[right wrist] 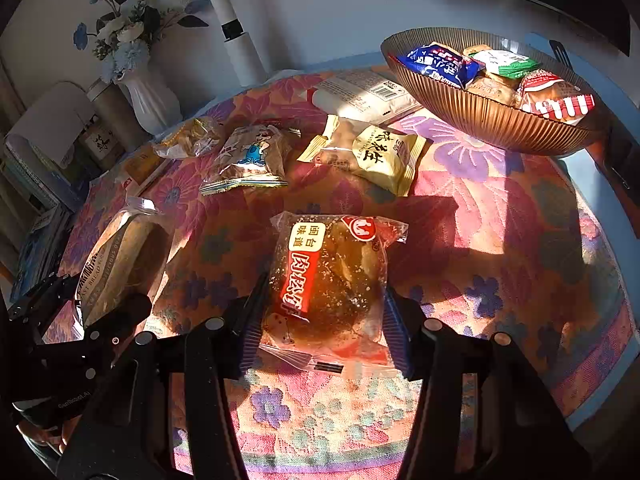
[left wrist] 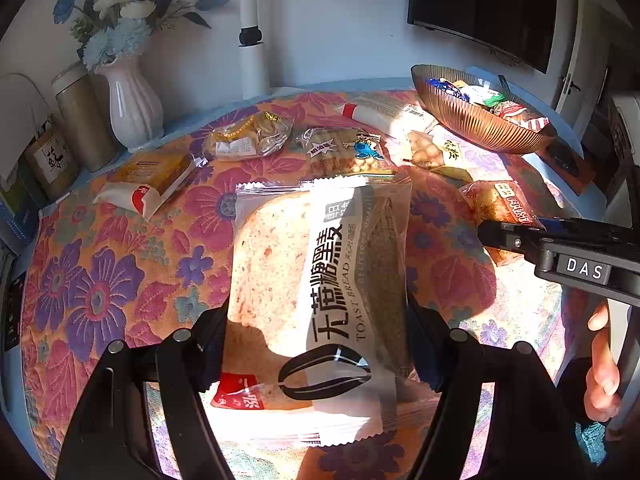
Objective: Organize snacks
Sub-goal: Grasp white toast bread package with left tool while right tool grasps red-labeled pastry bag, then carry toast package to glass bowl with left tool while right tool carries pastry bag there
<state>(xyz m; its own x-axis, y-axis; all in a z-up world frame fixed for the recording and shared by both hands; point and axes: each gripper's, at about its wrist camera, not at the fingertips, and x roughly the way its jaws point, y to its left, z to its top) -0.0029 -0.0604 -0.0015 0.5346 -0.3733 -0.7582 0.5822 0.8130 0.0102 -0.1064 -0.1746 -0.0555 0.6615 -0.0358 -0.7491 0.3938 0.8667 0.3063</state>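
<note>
**Sunlit floral table, a packet in each gripper**

Sunlit floral-cloth table (right wrist: 500,216) carries scattered snacks. Left gripper (left wrist: 318,344) jaws pinch the clear toast-bread packet (left wrist: 320,280); right gripper (right wrist: 324,336) jaws pinch the red-labelled bun packet (right wrist: 332,280). Both probably light, soft, crinkly: hold mid-body, gently. Only the right view shows the ribbed brown bowl (right wrist: 492,120) clearly.

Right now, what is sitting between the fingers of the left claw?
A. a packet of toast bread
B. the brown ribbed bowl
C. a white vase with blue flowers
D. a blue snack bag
A: in the left wrist view, the packet of toast bread, printed "TOAST BREAD", lies on the flowery tablecloth with the left claw closed against its two sides.
</note>
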